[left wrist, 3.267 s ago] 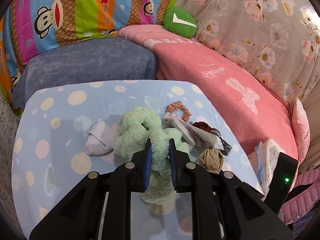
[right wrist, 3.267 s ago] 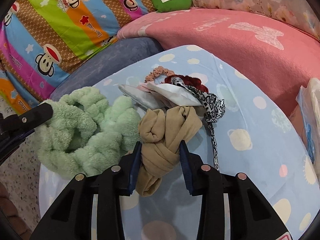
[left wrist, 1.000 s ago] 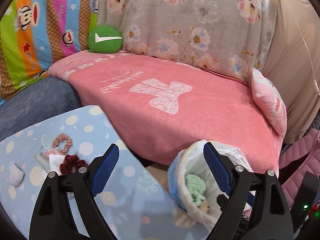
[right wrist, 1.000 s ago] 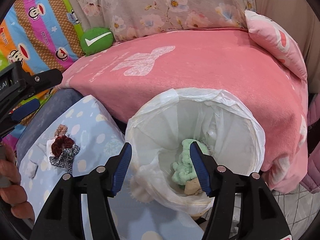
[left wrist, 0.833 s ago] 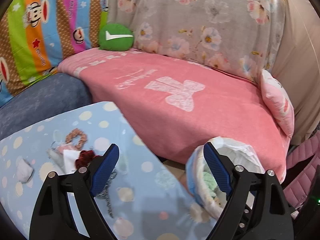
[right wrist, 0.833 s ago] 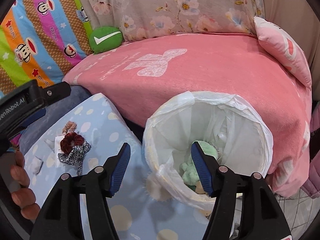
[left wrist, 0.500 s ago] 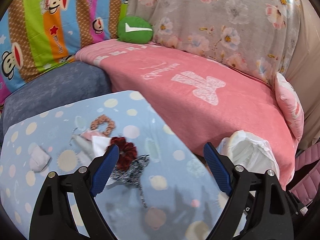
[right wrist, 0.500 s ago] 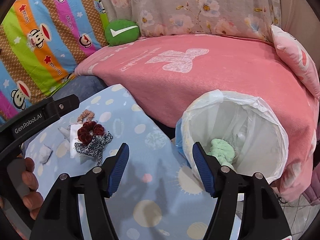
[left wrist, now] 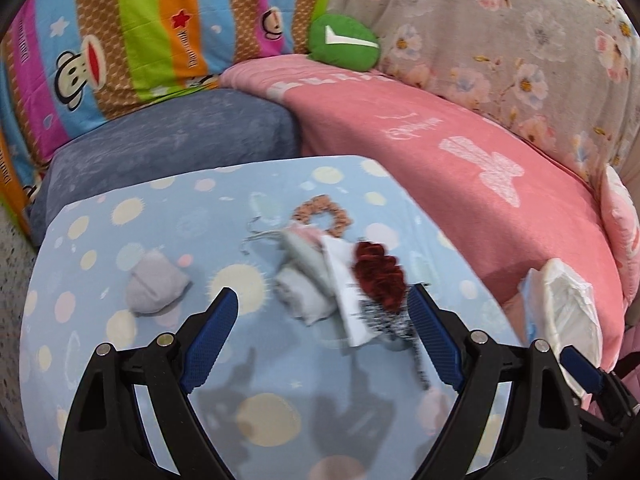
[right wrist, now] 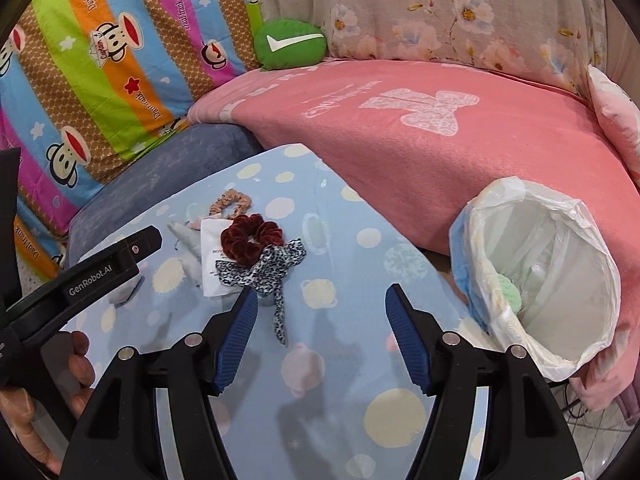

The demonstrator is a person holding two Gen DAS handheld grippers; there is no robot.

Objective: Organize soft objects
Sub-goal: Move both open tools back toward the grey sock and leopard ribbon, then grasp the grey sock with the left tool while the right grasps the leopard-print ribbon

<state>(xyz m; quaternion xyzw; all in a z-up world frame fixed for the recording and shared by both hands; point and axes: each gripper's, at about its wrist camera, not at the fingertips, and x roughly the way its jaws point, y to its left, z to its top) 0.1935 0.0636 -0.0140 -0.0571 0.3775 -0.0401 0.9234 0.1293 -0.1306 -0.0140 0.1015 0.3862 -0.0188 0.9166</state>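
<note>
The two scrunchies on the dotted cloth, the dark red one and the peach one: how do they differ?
The dark red scrunchie is thick, plush and velvety; the peach scrunchie is thinner and paler, with an open middle. The red one lies on the white paper and touches the leopard-print bow; the peach one lies farther back, toward the grey-blue cushion. Both are gathered fabric rings lying flat, and no fingers touch them.
</note>
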